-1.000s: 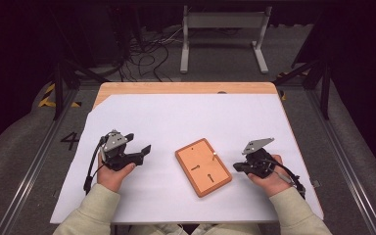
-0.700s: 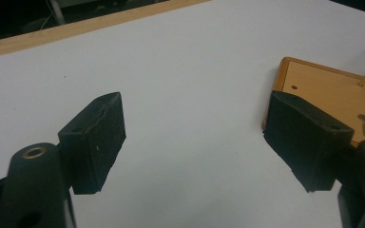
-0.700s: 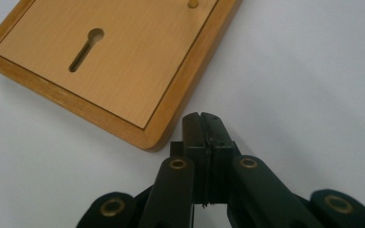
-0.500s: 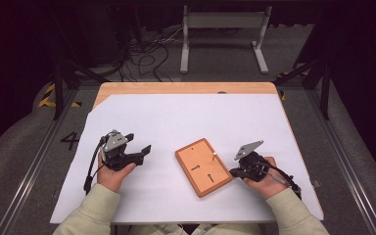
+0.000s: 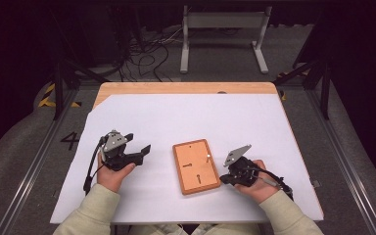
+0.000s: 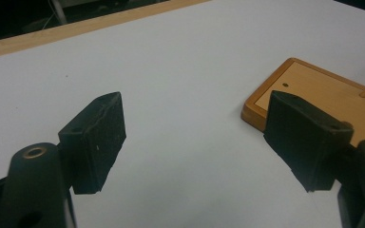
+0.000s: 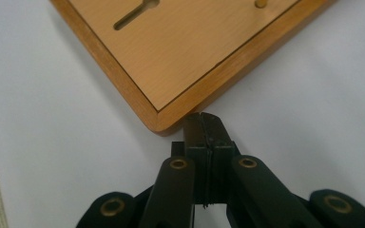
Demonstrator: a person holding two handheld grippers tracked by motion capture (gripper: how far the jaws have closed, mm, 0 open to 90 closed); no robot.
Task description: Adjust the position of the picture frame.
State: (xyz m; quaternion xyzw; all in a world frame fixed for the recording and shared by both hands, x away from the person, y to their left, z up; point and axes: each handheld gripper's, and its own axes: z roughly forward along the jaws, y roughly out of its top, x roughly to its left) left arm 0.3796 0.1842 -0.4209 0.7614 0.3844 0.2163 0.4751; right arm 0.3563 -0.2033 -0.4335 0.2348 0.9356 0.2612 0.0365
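A flat wooden board [image 5: 196,167] with a keyhole slot [image 7: 135,14] and a thin upright peg [image 5: 208,156] lies on the white table cover, between my two grippers. My right gripper [image 5: 223,179] sits at the board's near right corner. In the right gripper view its jaws [image 7: 204,122] are pressed together with nothing between them, and their tips touch the corner of the board [image 7: 190,57]. My left gripper [image 5: 139,146] rests left of the board, open and empty. Its wide-spread jaws [image 6: 197,109] point at the board's edge [image 6: 309,83].
White sheet [image 5: 186,122] covers the wooden table, whose far edge [image 5: 186,88] shows bare wood. A metal stand [image 5: 223,22] and loose cables [image 5: 147,49] lie on the floor beyond. Both forearms in pale sleeves enter from the bottom edge.
My right gripper has moved left and toward me, from beside the board's right edge down to its near right corner. The left gripper and the board have stayed put.
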